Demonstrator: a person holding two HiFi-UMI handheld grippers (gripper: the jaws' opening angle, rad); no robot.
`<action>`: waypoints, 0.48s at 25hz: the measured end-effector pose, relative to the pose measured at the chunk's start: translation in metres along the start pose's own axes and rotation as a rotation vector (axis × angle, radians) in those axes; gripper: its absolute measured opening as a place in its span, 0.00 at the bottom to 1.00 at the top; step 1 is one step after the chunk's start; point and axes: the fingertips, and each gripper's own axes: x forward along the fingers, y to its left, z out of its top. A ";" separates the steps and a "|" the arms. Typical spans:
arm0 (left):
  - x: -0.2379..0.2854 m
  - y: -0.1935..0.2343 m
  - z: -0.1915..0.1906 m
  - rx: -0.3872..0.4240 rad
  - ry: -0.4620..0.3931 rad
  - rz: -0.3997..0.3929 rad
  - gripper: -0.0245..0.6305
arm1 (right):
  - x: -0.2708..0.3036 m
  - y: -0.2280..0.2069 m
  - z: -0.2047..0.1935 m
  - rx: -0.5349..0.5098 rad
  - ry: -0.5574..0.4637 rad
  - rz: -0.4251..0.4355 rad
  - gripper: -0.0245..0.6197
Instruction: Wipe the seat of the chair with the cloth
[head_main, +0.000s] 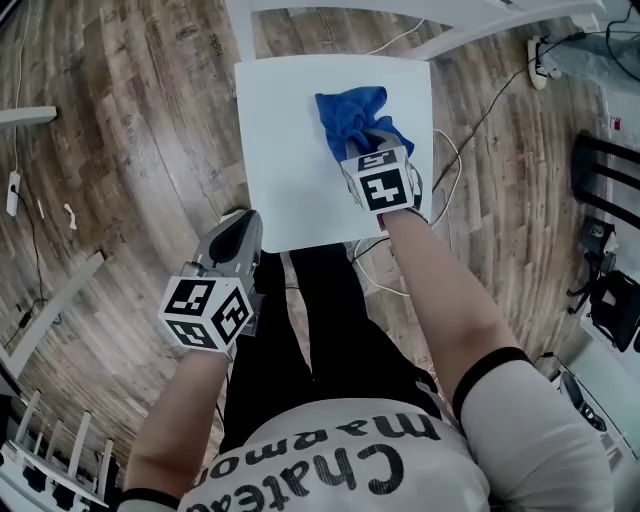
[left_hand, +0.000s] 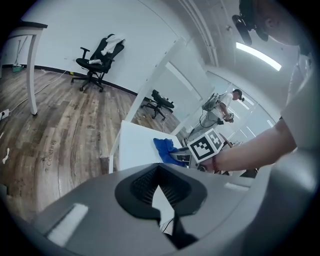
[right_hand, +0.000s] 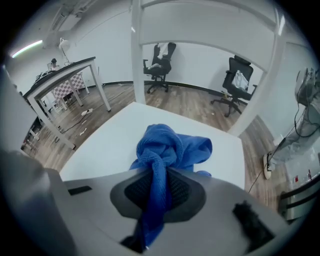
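Wood-grain floor (head_main: 120, 150) lies under the left gripper (head_main: 240, 226), which hangs just off the near left corner of the white seat (head_main: 285, 140). Its fingers are closed to a narrow slit and hold nothing. The blue cloth (head_main: 350, 112) sits bunched on the right half of the seat, toward the back. The right gripper (head_main: 368, 148) has its fingers clamped on a twisted strand of it. For the wiping step, press the bunched cloth flat against the seat and sweep in overlapping passes toward the bare left half. Keep the fingers firmly closed so the strand does not slip out. Keep the left gripper clear of the stroke path. The right gripper view shows the strand running between the fingers, whereas in the head view the marker cube (head_main: 381, 182) covers that grip. The head view alone shows the whole extent of bare seat around the cloth. The left gripper view shows cloth and right gripper side-on, low against the seat.
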 end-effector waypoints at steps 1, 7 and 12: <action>0.005 -0.009 -0.002 0.007 0.004 0.000 0.05 | -0.003 -0.011 -0.007 -0.007 0.003 -0.010 0.10; 0.027 -0.052 -0.011 0.048 0.021 -0.027 0.05 | -0.019 -0.064 -0.037 -0.060 0.025 -0.064 0.10; 0.043 -0.077 -0.015 0.069 0.029 -0.035 0.05 | -0.034 -0.101 -0.065 -0.014 0.042 -0.112 0.10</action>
